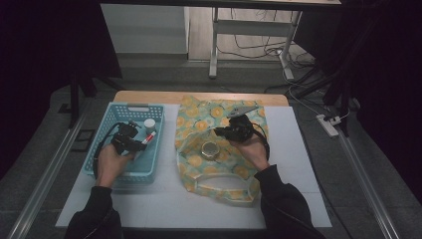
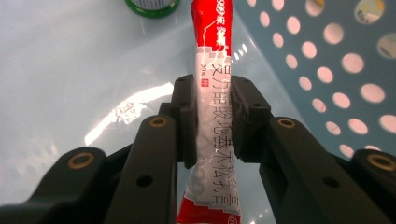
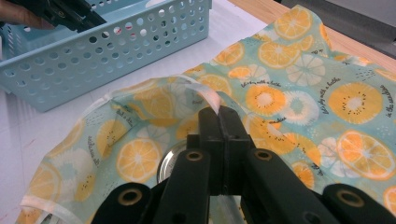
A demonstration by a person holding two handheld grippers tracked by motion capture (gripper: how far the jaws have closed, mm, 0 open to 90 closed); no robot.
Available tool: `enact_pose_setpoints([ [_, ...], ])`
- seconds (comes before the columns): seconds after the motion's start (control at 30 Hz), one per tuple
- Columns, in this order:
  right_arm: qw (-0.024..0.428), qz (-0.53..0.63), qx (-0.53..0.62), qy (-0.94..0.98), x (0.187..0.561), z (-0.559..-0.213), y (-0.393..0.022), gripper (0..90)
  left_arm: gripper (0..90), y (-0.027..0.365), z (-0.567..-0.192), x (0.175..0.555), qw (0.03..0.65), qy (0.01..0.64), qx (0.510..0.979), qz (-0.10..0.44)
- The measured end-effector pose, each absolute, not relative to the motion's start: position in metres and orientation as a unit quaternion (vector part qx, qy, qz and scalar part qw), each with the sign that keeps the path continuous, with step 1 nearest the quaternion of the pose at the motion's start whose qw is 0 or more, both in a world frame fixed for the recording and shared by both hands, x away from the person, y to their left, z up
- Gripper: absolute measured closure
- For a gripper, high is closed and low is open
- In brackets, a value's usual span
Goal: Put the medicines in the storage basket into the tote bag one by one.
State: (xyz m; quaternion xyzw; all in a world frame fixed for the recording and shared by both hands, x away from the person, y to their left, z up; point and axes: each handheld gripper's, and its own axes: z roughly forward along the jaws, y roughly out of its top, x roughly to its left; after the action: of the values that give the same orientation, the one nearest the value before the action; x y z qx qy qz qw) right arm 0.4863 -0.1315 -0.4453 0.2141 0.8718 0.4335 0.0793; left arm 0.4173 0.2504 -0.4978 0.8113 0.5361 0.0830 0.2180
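Note:
A red and white tube (image 2: 212, 42) lies inside the light blue basket (image 1: 107, 124), and my left gripper (image 2: 212, 93) is shut on its white middle. In the high view this gripper (image 1: 135, 143) sits low in the basket, the tube (image 1: 150, 138) sticking out past its jaws. My right gripper (image 3: 219, 114) is shut on the white-trimmed rim of a cloth bag (image 3: 299, 93) printed with orange slices, holding the mouth up. Seen from above, that gripper (image 1: 221, 132) is over the bag (image 1: 199, 119). A metal-lidded jar (image 1: 210, 150) rests inside the bag's open mouth.
A small white bottle (image 1: 149, 123) stands in the basket beyond the tube, its green-rimmed base (image 2: 152, 4) close ahead of my left jaws. The basket's perforated wall (image 2: 345, 70) rises to the right. A white mat (image 1: 298, 149) covers the wooden table.

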Motion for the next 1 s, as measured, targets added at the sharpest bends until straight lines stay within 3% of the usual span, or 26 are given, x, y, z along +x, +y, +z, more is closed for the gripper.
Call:
enact_pose_setpoints([
  [1.0,0.086,0.446,0.215,0.864,0.485,-0.439,-0.135,90.0,72.8,0.261,-0.464,0.401,0.303,0.519,0.791,0.117],
])
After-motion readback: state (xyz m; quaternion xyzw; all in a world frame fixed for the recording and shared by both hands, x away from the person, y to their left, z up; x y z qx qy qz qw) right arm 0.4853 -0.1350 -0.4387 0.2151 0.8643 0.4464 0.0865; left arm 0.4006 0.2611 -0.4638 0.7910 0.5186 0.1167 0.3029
